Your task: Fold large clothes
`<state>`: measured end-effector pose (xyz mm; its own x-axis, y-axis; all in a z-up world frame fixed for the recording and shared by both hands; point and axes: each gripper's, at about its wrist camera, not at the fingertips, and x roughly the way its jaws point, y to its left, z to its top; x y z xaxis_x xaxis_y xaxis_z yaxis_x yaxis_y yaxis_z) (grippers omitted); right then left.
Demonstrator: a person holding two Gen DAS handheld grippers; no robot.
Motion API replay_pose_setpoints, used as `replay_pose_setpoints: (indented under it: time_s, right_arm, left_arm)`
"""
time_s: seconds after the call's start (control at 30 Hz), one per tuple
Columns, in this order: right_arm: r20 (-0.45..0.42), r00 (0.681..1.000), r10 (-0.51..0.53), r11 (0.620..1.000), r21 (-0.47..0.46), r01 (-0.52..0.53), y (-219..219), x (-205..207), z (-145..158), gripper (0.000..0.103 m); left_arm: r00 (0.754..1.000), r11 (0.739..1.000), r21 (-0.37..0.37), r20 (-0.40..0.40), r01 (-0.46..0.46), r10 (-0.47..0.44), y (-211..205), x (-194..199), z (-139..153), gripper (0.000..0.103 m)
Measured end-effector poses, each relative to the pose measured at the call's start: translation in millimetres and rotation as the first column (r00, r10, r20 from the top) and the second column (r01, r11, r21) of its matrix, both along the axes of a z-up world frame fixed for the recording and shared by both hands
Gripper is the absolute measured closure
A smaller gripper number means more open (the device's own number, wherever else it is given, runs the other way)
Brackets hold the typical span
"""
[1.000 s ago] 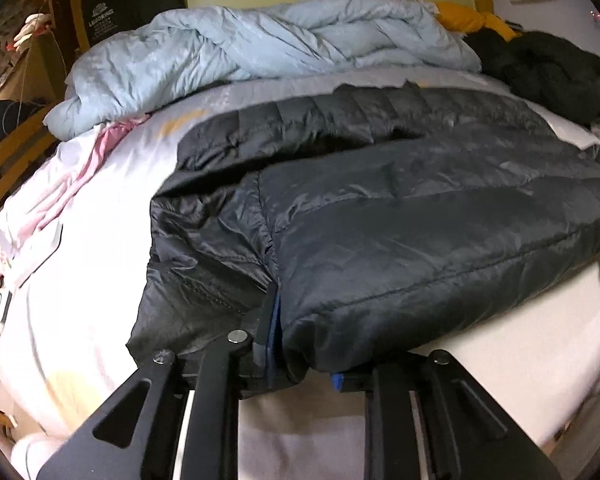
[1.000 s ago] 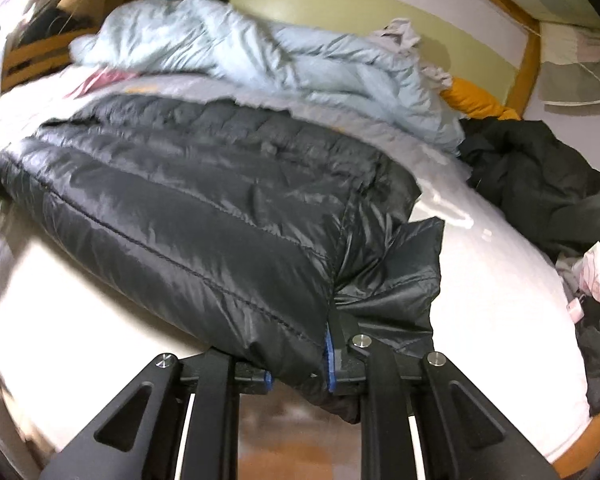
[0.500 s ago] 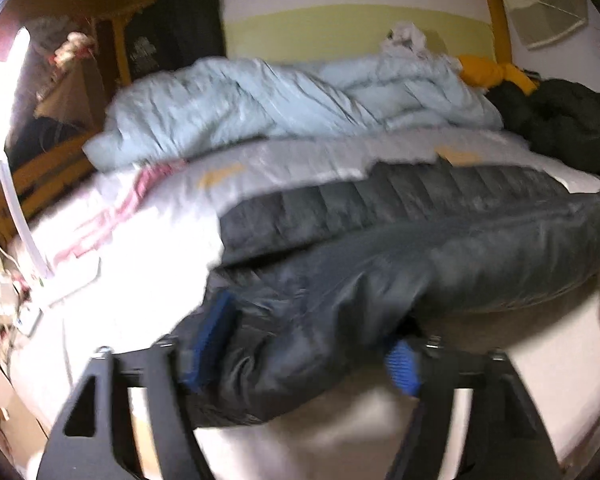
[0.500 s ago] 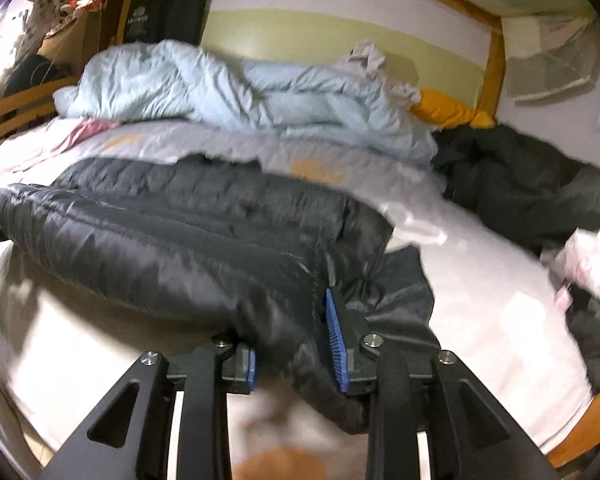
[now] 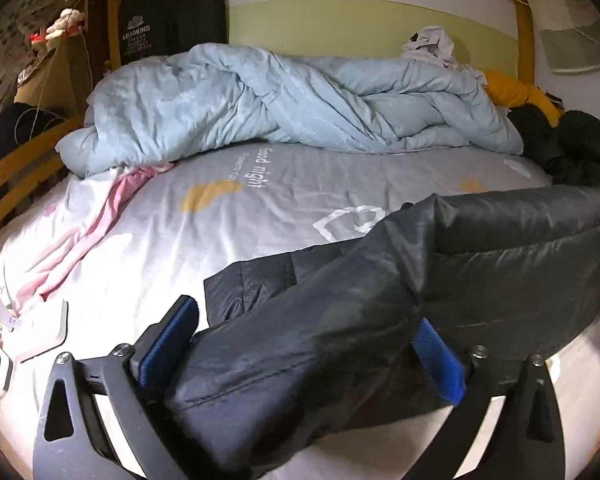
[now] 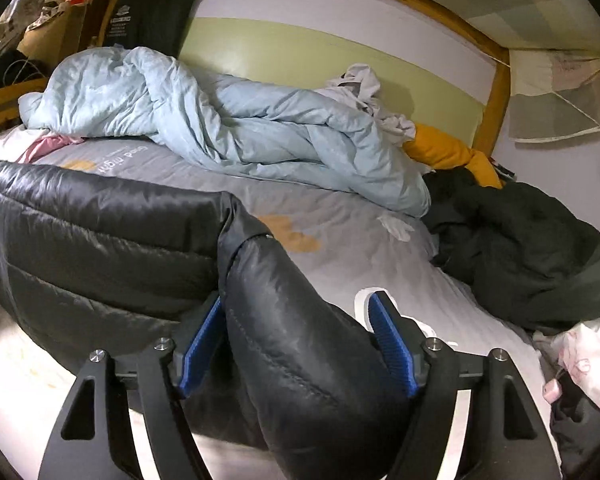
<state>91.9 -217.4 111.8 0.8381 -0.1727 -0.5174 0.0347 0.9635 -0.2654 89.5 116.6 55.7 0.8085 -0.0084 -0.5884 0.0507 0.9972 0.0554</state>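
Item: dark puffer jacket, quilted, folded over on itself and lying along the near edge of the bed, well short of the light blue duvet heaped at the headboard end

Left gripper: jaws have just been opening and stand wide; a folded end of the jacket lies slack between the blue pads, which do not squeeze it. Judged a release after laying the fold down

Right gripper: jaws have likewise just been opening; the jacket's other end bulges between the pads, with a clear gap at the right pad. Not gripping

Reason for placement: each gripper sits at one end of the jacket, so the long garment could be carried level and set down flat rather than bunched

Left wrist view only: pink cloth on the side of the jacket away from the right gripper, and the sheet's printed lettering read the right way round

Right wrist view only: black garment pile beyond the jacket's right end, orange item behind it, pale pink bundle nearest that gripper
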Motion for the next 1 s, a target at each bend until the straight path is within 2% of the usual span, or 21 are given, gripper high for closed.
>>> replay_pose_setpoints:
  time_s: [0.07,0.27,0.37,0.47,0.5,0.53,0.57,0.6,0.63,0.67,0.77,0.9,1.0]
  right_arm:
    - [-0.005,1.0,-0.019,0.999,0.026,0.02,-8.2,2.1,-7.4,0.018]
    - [-0.052,0.996,-0.069,0.975,0.21,0.078,-47.7,2.5,-19.5,0.017]
    - [-0.04,0.99,-0.134,0.971,0.193,0.139,-62.4,-0.8,-20.1,0.017]
    - [-0.047,0.991,-0.128,0.967,0.218,0.135,-72.6,-2.2,-20.2,0.018]
    - [-0.054,0.993,-0.107,0.965,0.234,0.117,-75.1,-1.5,-20.1,0.028]
    - [-0.06,0.995,-0.084,0.963,0.25,0.097,-76.6,0.2,-19.9,0.039]
    - [-0.077,0.996,-0.038,0.957,0.286,0.059,-78.5,4.5,-20.6,0.065]
    - [-0.091,0.996,-0.015,0.95,0.309,0.042,-79.1,7.4,-21.1,0.078]
    - [-0.111,0.994,0.012,0.939,0.344,0.027,-80.2,13.6,-23.7,0.081]
    - [-0.109,0.994,0.014,0.938,0.347,0.024,-79.9,17.0,-24.8,0.088]
    - [-0.096,0.995,0.008,0.951,0.309,0.023,-75.5,28.0,-25.6,0.092]
    - [-0.107,0.994,-0.01,0.968,0.249,0.037,-71.3,45.8,-28.2,0.093]
    - [-0.143,0.989,-0.03,0.968,0.241,0.064,-74.2,63.1,-37.0,0.093]
  left_arm:
    - [1.0,1.0,-0.003,-0.019,0.006,-0.006,2.0,3.6,-8.0,0.0]
    - [0.999,0.997,-0.07,-0.037,0.015,-0.017,12.4,9.3,-14.5,0.0]
    - [0.998,0.996,-0.09,-0.054,0.016,-0.021,17.6,11.5,-14.3,0.0]
    - [0.998,0.994,-0.107,-0.056,0.032,-0.038,19.7,12.1,-10.4,0.0]
    - [0.997,0.994,-0.103,-0.057,0.042,-0.048,18.6,12.7,-9.3,0.004]
    - [0.996,0.993,-0.104,-0.056,0.061,-0.067,18.1,13.6,-8.3,0.026]
    - [0.993,0.99,-0.106,-0.061,0.098,-0.105,14.8,15.4,-7.2,0.044]
    - [0.987,0.986,-0.099,-0.073,0.135,-0.143,10.8,18.5,-5.9,0.073]
    - [0.983,0.983,-0.085,-0.076,0.162,-0.169,5.2,21.5,-4.1,0.078]
    - [0.983,0.983,-0.062,-0.063,0.171,-0.175,0.2,24.0,-1.0,0.08]
    - [0.982,0.983,-0.031,-0.046,0.18,-0.181,-7.8,40.7,8.2,0.082]
    - [0.982,0.979,-0.122,-0.076,0.164,-0.174,-1.7,79.0,11.0,0.079]
    - [0.981,0.979,-0.141,-0.107,0.147,-0.162,-0.1,106.0,-2.8,0.071]
